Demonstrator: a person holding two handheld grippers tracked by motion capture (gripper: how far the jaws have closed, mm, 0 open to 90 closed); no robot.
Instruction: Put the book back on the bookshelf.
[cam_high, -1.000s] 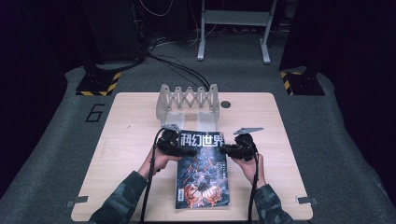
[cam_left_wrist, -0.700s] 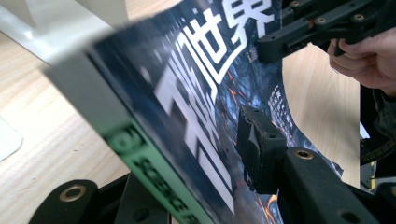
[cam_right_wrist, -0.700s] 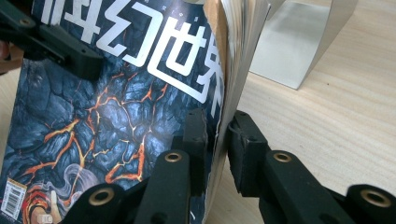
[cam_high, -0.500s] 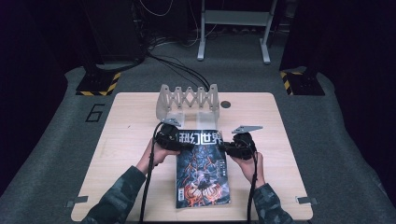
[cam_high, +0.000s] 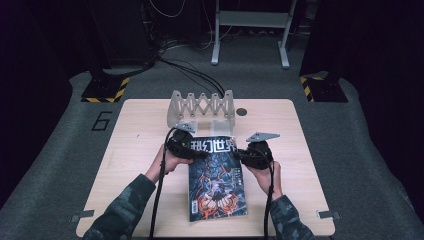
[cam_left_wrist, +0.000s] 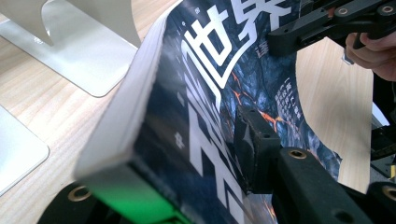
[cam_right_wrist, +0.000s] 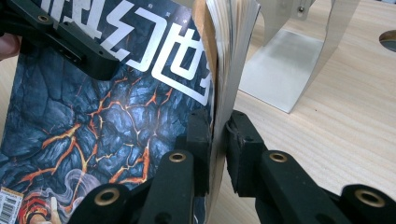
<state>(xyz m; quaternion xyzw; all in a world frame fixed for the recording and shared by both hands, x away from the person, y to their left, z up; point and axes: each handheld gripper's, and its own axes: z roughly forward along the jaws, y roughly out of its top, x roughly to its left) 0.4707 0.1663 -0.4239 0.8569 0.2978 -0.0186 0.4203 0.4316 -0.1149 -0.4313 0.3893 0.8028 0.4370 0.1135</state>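
On the light wooden surface (cam_high: 135, 150) we see a magazine (cam_high: 215, 180) with a dark cover of orange lava cracks and large white characters, lying near the front edge at the middle. We hold it at its far end with both tools. Our left hand-held gripper (cam_high: 189, 148) is clamped on the left far corner: in the left gripper view one black jaw presses on the cover and the other sits under the spine, the jaws having just closed further on the magazine. Our right hand-held gripper (cam_high: 241, 154) is clamped on the right far edge; in the right gripper view its two jaws pinch the cover and pages between their pads (cam_right_wrist: 198, 135). The far end of the magazine is raised off the surface, while the near end rests on it. Just beyond the magazine stands a silver metal file rack (cam_high: 201, 107) with several upright dividers, apart from the magazine
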